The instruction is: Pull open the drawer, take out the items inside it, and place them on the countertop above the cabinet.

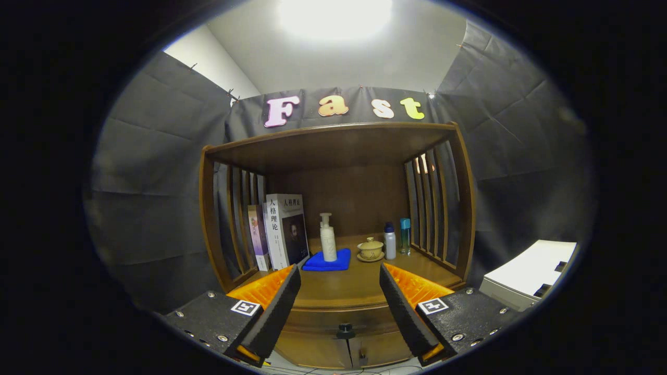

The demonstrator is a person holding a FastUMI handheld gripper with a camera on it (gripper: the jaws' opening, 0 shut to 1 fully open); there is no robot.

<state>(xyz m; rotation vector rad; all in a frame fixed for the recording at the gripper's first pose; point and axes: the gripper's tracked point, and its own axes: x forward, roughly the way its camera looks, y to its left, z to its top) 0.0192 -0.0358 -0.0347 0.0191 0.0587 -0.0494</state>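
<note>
Both jaws stood wide and empty as I lined the gripper [340,307] up on the closed drawer's knob [345,329], just below the crowded surface [346,285], ready to pull.

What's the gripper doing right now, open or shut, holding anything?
Gripper: open, fingers spread wide, holding nothing. The drawer knob sits between and just ahead of the fingers, untouched; the drawer looks shut.
</note>
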